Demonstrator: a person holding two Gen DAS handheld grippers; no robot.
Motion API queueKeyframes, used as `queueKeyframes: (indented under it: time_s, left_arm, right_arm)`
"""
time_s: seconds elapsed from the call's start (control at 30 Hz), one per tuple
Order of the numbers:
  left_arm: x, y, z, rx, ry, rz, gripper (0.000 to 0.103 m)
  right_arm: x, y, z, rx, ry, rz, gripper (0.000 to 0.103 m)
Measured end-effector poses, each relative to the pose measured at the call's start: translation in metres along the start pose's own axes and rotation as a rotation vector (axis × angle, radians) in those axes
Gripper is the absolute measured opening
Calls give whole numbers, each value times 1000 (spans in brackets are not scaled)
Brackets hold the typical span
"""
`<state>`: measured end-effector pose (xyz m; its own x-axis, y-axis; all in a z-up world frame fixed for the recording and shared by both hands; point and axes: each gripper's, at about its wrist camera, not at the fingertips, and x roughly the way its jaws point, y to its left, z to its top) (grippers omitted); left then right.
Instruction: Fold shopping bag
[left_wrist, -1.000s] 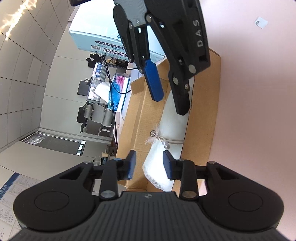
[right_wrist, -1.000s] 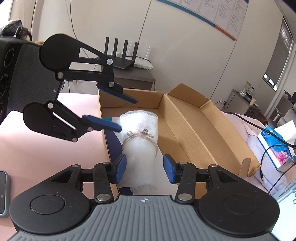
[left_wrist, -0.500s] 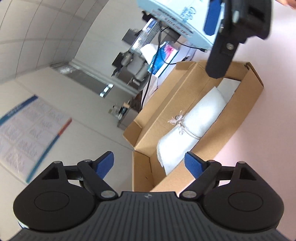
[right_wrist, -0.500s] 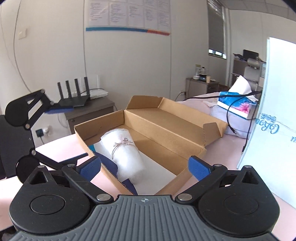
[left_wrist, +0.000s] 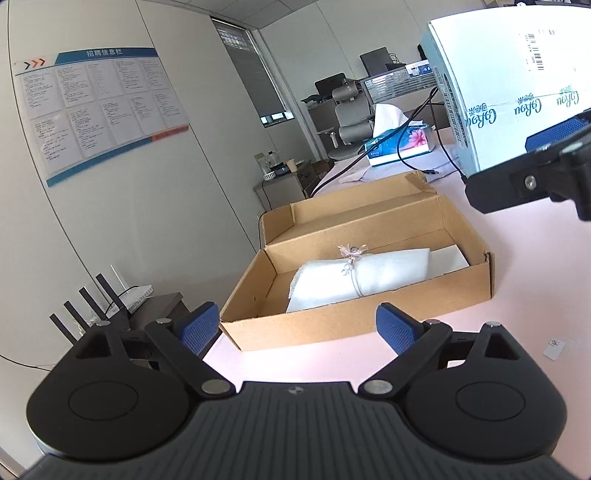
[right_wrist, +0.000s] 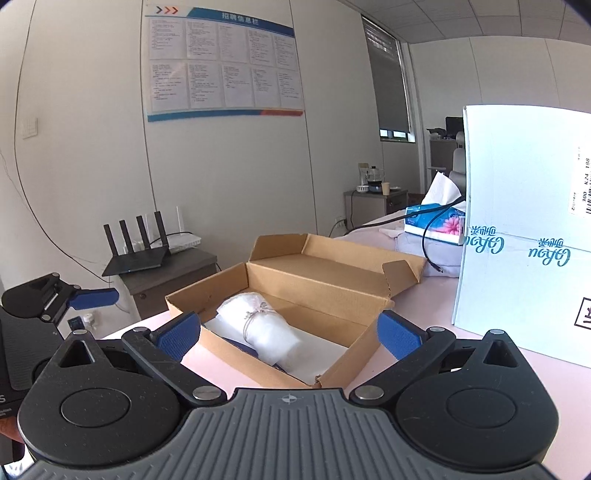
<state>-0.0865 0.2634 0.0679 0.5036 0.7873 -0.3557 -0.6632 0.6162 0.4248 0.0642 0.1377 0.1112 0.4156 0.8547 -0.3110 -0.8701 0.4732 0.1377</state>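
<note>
Both grippers have just been opening and have backed off: left gripper (left_wrist: 293, 326) and right gripper (right_wrist: 290, 338) gape wide, empty. Your rolled bag (left_wrist: 360, 278) lies tied in the cardboard box (left_wrist: 369, 321); retreat clear of its walls.

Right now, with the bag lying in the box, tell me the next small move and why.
Probably none beyond easing both claws clear. The rolled white bag, tied with string, rests inside the cardboard box. The left claw and right claw are wide open, hold nothing and sit short of the box, their jaws having just been opening. The folding looks finished.
</note>
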Motion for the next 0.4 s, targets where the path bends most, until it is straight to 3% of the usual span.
queueKeyframes:
  time_s: [0.07, 0.33, 0.4]
  left_arm:
    - [-5, -4, -1, 3, -4, 6, 94]
    - [-6, -3, 2, -64, -23, -88, 94]
    - [-7, -2, 4, -71, -24, -78, 94]
  right_arm:
    - [-3, 4, 0, -16, -5, -3, 103]
    - [-19, 12, -2, -34, -34, 0, 103]
    - [-21, 12, -2, -33, -38, -3, 103]
